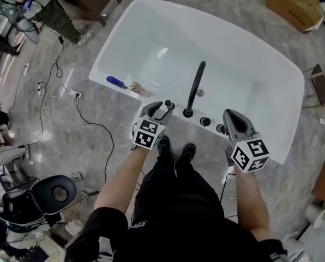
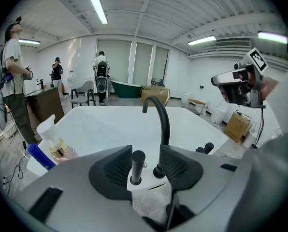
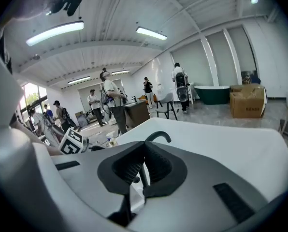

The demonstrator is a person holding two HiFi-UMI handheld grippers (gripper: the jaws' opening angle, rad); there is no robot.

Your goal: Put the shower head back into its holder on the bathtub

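Note:
The black shower head point(image 1: 166, 107) stands upright in its holder on the near rim of the white bathtub point(image 1: 112, 42), just left of the black faucet point(image 1: 195, 86). My left gripper point(image 1: 161, 110) is at it, jaws open. In the left gripper view the shower head point(image 2: 137, 164) rises between the two pads point(image 2: 119, 167) with a gap on each side, and my left gripper point(image 2: 146, 151) touches nothing. My right gripper point(image 1: 230, 117) hovers over the rim to the right of the two black knobs point(image 1: 205, 121). It is shut and empty, as the right gripper view point(image 3: 145, 161) shows.
A pump bottle point(image 1: 131, 84) and a blue item point(image 1: 116, 82) sit on the rim to the left. Cables point(image 1: 59, 91) run over the marble floor. A cardboard box point(image 1: 293, 4) stands at the back right. Several people stand in the background point(image 2: 11, 71).

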